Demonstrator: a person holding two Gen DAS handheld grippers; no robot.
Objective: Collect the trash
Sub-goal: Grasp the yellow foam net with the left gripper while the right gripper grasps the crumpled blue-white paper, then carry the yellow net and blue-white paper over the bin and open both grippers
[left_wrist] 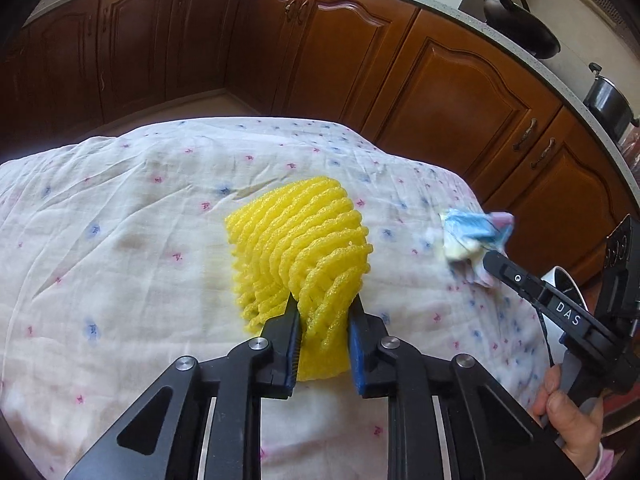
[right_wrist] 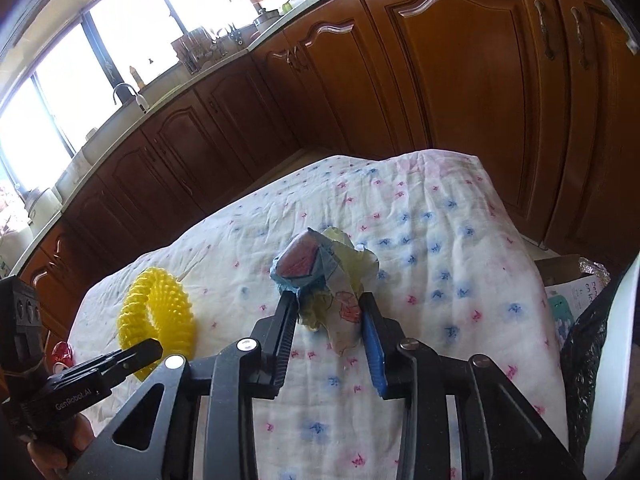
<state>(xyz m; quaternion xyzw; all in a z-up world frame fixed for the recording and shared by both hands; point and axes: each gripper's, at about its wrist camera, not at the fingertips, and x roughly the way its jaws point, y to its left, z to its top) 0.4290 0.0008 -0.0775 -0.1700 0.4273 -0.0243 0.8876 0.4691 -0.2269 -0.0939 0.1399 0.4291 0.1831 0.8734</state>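
Above the cloth-covered counter point(left_wrist: 120, 208), left tool point(left_wrist: 324, 312) pinches yellow foam net point(left_wrist: 300, 240), right tool point(right_wrist: 328, 316) crumpled wrapper point(right_wrist: 320, 276); springy foam may slip free.

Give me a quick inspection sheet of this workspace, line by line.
Surface: floral cloth covering the table.
Job's things: yellow foam net; crumpled paper wad.
Clutter: small red item at the cloth's edge; bin with black liner beside the table.
Grippers: left gripper shut on yellow foam net; right gripper shut on crumpled paper wad.
Cables: nothing seen.
Surroundings: wooden cabinets, counter with pots.
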